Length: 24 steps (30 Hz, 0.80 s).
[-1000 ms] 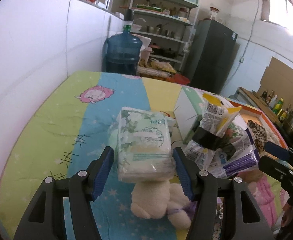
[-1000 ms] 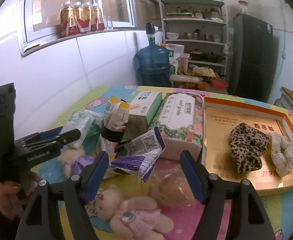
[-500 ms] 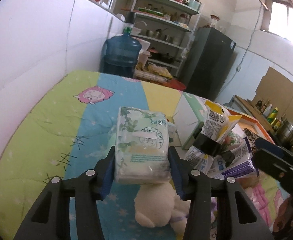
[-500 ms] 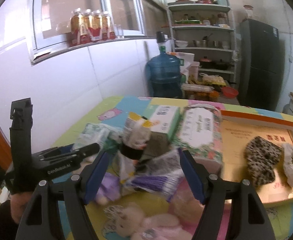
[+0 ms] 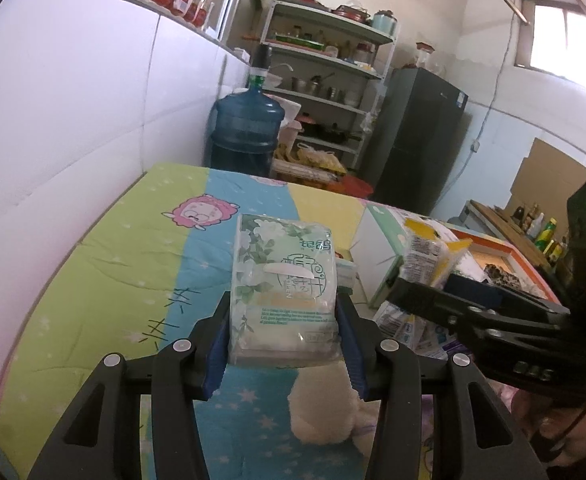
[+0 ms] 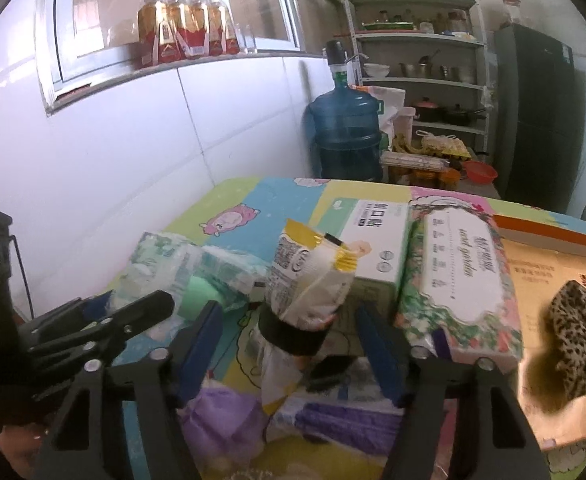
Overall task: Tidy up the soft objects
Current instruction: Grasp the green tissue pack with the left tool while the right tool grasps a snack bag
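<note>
My left gripper (image 5: 283, 336) is shut on a green floral tissue pack (image 5: 285, 280), both blue pads pressing its sides above the patchwork quilt (image 5: 133, 264). A cream plush toy (image 5: 325, 412) lies just below the pack. In the right wrist view, a yellow-and-white pouch (image 6: 309, 276) with a black band stands between the fingers of my right gripper (image 6: 289, 320). Its jaws are closing, with a gap still showing on each side of the pouch. The left gripper (image 6: 133, 312) and its tissue pack (image 6: 173, 264) show at the left of that view.
A white box (image 6: 377, 240) and a floral wipes pack (image 6: 461, 272) lie behind the pouch. An orange-rimmed tray (image 6: 553, 236) on the right holds a leopard scrunchie (image 6: 577, 332). Purple packets (image 6: 345, 420) lie underneath. A water jug (image 5: 249, 136) and the wall border the quilt.
The left jaws closed onto the tissue pack and stayed there. The right gripper moved left and forward until the pouch stood between its fingers, which have narrowed.
</note>
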### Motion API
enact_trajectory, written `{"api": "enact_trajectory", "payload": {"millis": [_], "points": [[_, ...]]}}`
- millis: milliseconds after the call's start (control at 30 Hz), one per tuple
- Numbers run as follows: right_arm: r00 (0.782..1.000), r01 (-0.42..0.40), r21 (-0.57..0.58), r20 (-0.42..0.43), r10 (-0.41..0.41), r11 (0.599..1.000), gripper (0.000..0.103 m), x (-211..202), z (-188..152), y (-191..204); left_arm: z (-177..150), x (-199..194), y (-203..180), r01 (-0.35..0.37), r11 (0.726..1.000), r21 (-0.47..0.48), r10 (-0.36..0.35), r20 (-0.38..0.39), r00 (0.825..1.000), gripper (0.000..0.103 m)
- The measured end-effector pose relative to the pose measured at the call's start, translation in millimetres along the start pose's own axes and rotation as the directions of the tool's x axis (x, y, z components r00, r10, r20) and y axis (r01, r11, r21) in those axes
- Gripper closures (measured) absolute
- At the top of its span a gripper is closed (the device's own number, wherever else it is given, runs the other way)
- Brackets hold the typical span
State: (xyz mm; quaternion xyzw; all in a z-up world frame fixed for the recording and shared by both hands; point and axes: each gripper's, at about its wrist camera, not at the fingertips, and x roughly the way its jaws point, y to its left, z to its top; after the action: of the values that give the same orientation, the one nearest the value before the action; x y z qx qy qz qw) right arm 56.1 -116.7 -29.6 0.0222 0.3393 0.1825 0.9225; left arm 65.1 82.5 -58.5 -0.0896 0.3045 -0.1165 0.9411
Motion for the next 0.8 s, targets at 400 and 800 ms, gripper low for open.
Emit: {"api": "enact_trajectory", "payload": {"millis": [400,800], "points": [[0.998,0.026,-0.057,-0.059,-0.029,0.998,0.064,20.7,4.7,11.8,-5.2,3.0,2.9,0.016,1.0,-0.016,-0.016,-0.002,1.0,0.053],[0.997,-0.018,-0.019,-0.071,0.016,1.0,0.065,19.9,2.1,10.3,-5.9,0.1,9.6,0.017,0.999,-0.035,-0.017,0.005,1.0,0.053]]}}
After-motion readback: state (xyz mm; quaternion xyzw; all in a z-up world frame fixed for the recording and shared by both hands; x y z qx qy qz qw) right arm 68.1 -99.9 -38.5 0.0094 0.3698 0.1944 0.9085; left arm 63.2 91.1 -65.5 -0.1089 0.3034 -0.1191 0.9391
